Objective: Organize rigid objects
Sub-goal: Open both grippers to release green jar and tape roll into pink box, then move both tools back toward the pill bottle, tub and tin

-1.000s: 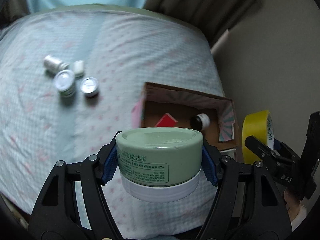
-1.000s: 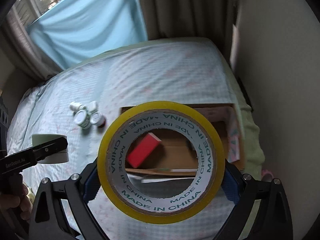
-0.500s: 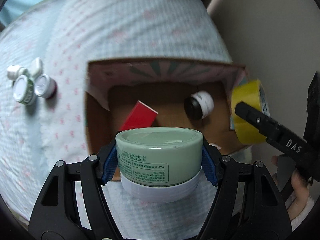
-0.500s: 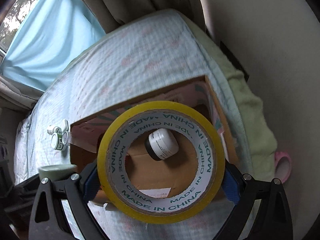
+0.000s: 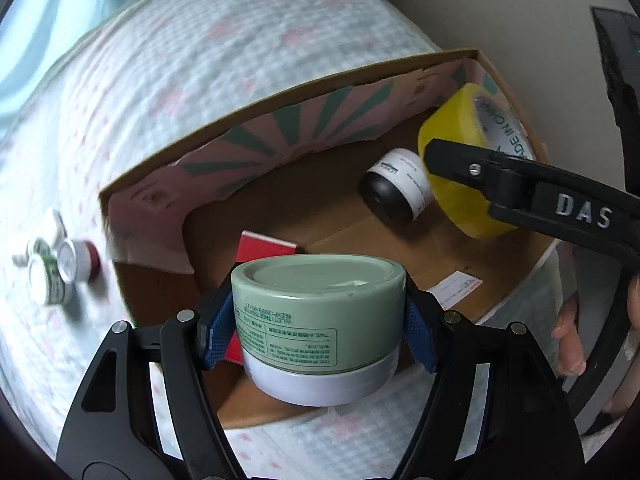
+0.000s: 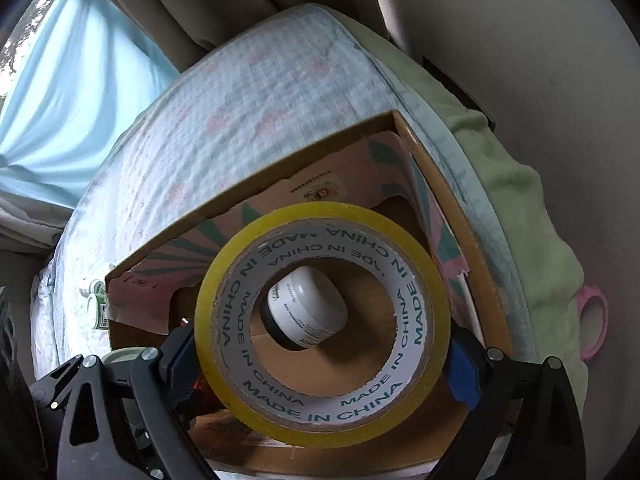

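We hold a pale green jar [image 5: 318, 316] with a white base in our left gripper [image 5: 318, 320], its blue pads [image 5: 218, 328] pressed against the jar's two sides, so the jaws are clamped on it. The jar hangs upside down, to judge by the inverted print on its label, and it sits over the near edge of an open cardboard box [image 5: 276, 108] that rests on a checked bedspread [image 5: 208, 52] with pink marks. In our right gripper [image 6: 320, 344] we grip a roll of yellow tape [image 6: 320, 324] by its outer rim, the fingers closed on either side of it, the core printed with "MADE IN CHINA". From the left wrist view the same roll [image 5: 460, 152] is inside the far right corner of the box, near the patterned inner wall, though we cannot tell whether it touches the floor of the box. Just beside it on the box floor lies a small black jar with a white label [image 5: 396, 188], tipped on its side; through the tape's hole in the right wrist view we see that jar [image 6: 306, 312] too. A red flat box [image 5: 260, 248] lies on the box floor behind the green jar, partly hidden by it. Out on the bedspread, to the left of the box and well apart from it, a cluster of small bottles [image 5: 56, 268] lies together, blurred. A pink tape ring [image 6: 594, 322] lies past a green blanket [image 6: 516, 200] at the bed's right edge.
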The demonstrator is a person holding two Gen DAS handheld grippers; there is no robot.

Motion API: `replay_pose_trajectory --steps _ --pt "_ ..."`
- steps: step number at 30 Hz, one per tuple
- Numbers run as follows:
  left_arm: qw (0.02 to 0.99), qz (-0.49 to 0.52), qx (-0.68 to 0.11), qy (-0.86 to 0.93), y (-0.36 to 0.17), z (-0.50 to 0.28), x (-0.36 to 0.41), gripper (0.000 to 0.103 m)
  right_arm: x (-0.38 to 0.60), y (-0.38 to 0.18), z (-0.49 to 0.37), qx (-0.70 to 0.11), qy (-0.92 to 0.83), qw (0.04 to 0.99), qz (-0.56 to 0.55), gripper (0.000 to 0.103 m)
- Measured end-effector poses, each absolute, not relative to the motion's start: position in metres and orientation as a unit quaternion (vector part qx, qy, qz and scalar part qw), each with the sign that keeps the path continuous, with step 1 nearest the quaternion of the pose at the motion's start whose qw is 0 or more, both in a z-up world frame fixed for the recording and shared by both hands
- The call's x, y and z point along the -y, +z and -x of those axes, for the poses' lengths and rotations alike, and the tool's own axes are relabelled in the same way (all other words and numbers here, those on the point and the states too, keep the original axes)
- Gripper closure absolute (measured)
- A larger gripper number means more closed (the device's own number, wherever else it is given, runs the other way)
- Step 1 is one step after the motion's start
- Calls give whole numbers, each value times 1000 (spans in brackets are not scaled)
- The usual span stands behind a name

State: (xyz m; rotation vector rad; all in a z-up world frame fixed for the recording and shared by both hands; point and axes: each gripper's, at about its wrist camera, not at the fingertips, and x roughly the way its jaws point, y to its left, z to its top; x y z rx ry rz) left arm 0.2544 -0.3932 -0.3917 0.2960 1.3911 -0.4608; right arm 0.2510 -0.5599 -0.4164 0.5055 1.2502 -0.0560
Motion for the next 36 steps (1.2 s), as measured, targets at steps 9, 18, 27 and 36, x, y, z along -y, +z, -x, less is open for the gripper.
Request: replay_pose_trajectory --steps 9,18,27,36 --pt "729 -114 -642 -207 -397 -261 393 0 561 -420 -255 -584 -28 774 -243 0" --pt "740 -123 -628 -208 -381 -259 390 0 571 -406 -242 -560 -28 775 -293 0" --pt "753 -103 -621 -192 -358 -250 371 0 565 -387 -231 -571 -43 784 -240 0" --pt "782 -92 -591 -177 -306 -234 343 0 556 -345 -220 -567 -49 793 -216 0"
